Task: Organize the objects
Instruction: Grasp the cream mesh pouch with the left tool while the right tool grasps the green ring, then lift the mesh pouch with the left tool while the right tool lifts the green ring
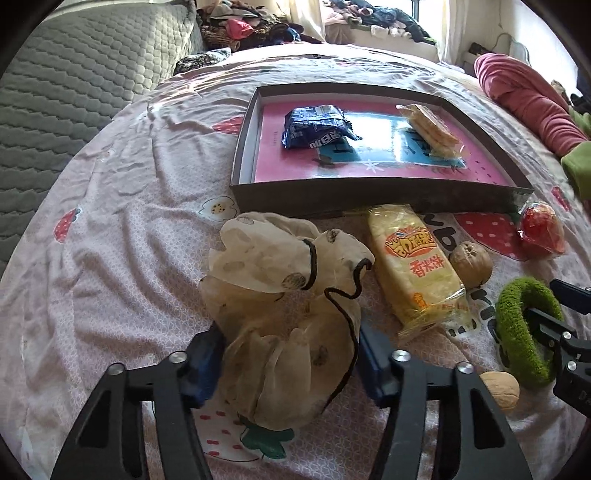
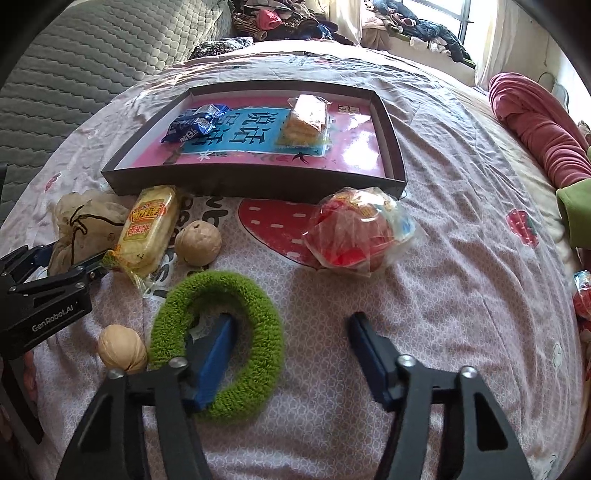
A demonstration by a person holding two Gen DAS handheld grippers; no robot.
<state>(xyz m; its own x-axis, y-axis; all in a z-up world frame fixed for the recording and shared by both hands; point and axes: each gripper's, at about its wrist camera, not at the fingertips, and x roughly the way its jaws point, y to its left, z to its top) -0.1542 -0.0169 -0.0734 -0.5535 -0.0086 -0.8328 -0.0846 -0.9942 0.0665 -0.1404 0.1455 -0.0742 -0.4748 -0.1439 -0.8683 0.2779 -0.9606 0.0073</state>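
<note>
My left gripper (image 1: 286,354) stands open around a beige drawstring pouch (image 1: 284,295) on the bedsheet; its blue pads flank the pouch's lower part. My right gripper (image 2: 291,350) is open; its left finger sits inside the hole of a green fuzzy ring (image 2: 221,343), the right finger outside it. A dark shallow box (image 2: 258,184) with a pink lining holds a blue snack pack (image 2: 194,123) and a clear cracker pack (image 2: 306,116). A yellow rice-cracker pack (image 2: 147,229), two walnuts (image 2: 197,242) (image 2: 122,349) and a red wrapped snack (image 2: 354,232) lie in front of the box.
A grey quilted cushion (image 2: 92,55) lies at the left. Piled clothes (image 2: 280,18) sit at the back by the window. A rolled pink blanket (image 2: 535,122) and a green cloth (image 2: 576,206) lie at the right.
</note>
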